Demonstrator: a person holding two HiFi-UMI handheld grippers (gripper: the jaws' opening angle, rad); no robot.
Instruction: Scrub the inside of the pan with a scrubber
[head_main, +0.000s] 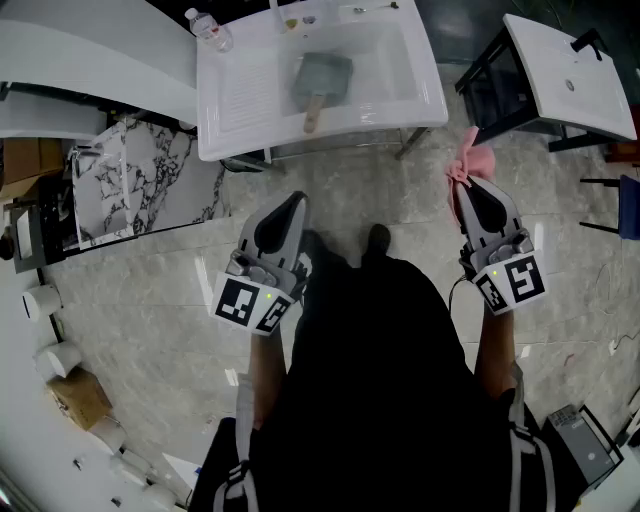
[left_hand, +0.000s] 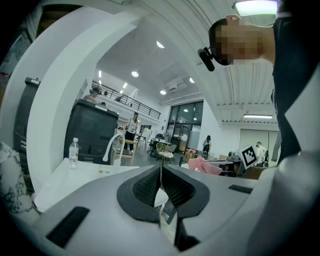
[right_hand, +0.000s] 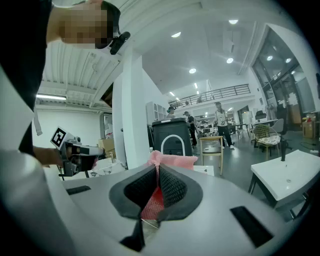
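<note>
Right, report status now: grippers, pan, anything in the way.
Left gripper jaws shut, empty. Right gripper jaws shut on pink scrubber. Pan in sink ahead, out of reach of both. No obstruction seen between.

Pink mesh scrubber (head_main: 464, 162), grey pan (head_main: 324, 76), white sink (head_main: 228, 104)

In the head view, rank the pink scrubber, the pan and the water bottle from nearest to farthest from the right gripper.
1. The pink scrubber: clamped in the right gripper itself.
2. The pan: in the sink, ahead and to the left.
3. The water bottle: on the sink's far left corner.
</note>
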